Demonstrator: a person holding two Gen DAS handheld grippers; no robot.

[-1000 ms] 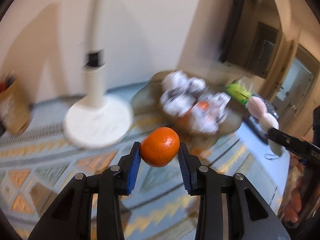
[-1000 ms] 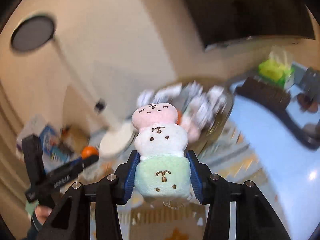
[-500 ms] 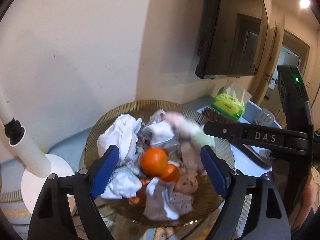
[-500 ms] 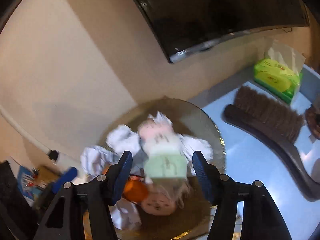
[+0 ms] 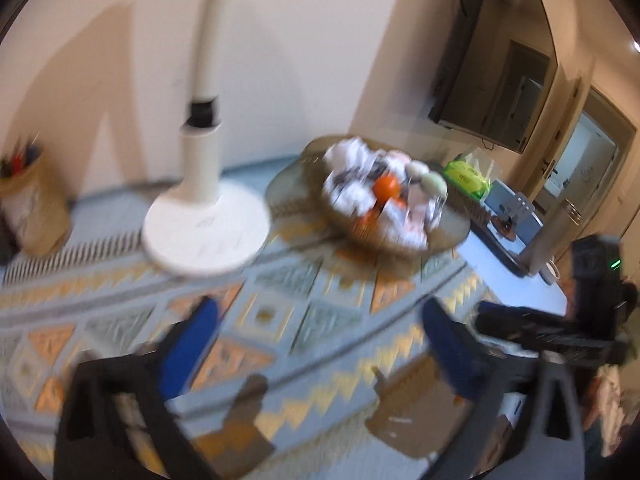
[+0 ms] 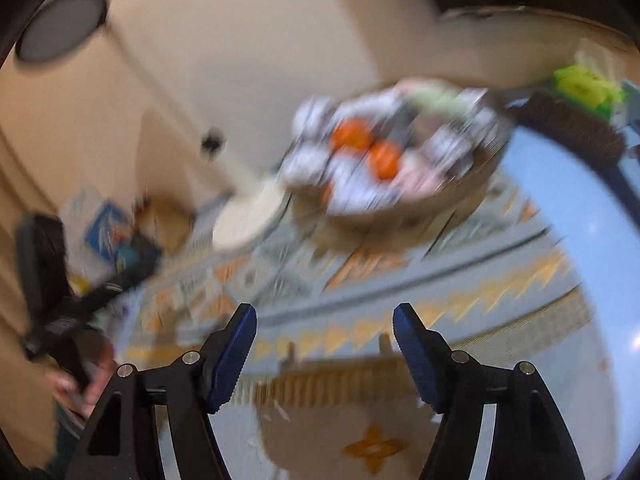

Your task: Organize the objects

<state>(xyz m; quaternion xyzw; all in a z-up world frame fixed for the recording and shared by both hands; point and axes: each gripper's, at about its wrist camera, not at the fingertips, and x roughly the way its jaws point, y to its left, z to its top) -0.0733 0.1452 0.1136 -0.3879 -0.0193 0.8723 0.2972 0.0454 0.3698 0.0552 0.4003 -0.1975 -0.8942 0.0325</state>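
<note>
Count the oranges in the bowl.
3 show: one orange on top of the bowl, a second beside it, and a third low at the front, half buried. Crumpled paper may hide more.

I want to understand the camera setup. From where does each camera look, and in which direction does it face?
Left wrist: sits behind the open left gripper, faces the bowl and white lamp base; right gripper shows at right.
Right wrist: sits behind the open right gripper, faces the same bowl; a hand shows at left.
Shared: bowl, oranges, patterned cloth.
</note>
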